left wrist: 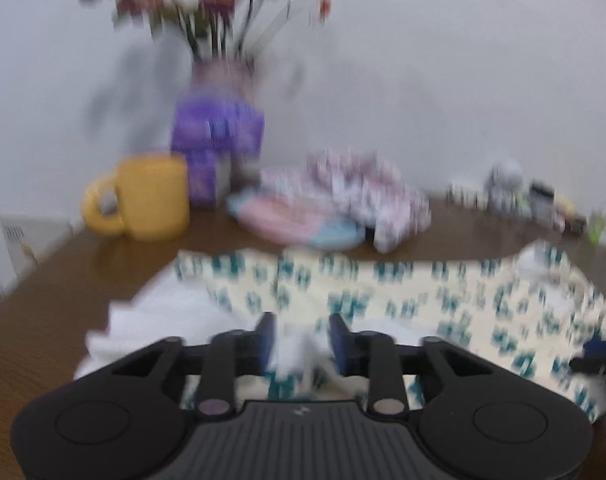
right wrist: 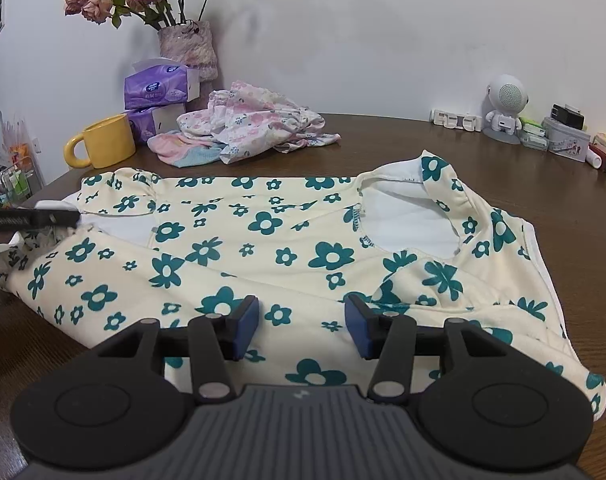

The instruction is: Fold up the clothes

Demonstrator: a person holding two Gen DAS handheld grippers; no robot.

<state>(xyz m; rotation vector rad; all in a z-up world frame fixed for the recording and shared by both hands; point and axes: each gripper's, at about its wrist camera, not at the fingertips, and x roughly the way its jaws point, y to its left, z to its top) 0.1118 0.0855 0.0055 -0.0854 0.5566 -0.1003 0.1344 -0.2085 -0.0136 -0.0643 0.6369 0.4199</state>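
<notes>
Cream top with teal flower print (right wrist: 263, 248) lies spread on the brown wooden table (right wrist: 543, 200), neckline toward the right end, white inner side showing at the neck opening and at the left sleeve. Same top in the left wrist view (left wrist: 443, 300) (that frame is heavily motion-blurred). Right gripper (right wrist: 301, 328) hovers over the near hem of the top, blue pads spread wide apart with nothing between them, only flat fabric seen beneath. Left gripper (left wrist: 301, 340) sits at the top's left end with a bunch of white fabric between its blue pads; pads are fairly close together, but blur makes it impossible to tell whether they actually pinch the cloth. In the right wrist view a dark finger of the left gripper (right wrist: 31, 218) shows at the top's left sleeve, touching or just above it. Behind the top: a crumpled pile of pink floral clothes (right wrist: 255, 124), with a pink-and-blue folded piece (right wrist: 187, 150) just left of it. Farther left of that, a yellow mug (right wrist: 103, 146), handle facing left. Behind the mug, two stacked purple tissue boxes (right wrist: 159, 92) and a vase of dried roses (right wrist: 189, 48) against the white wall. Behind the top's neckline end, a small white robot figure (right wrist: 505, 108) and a tin box (right wrist: 565, 144) among small clutter.
</notes>
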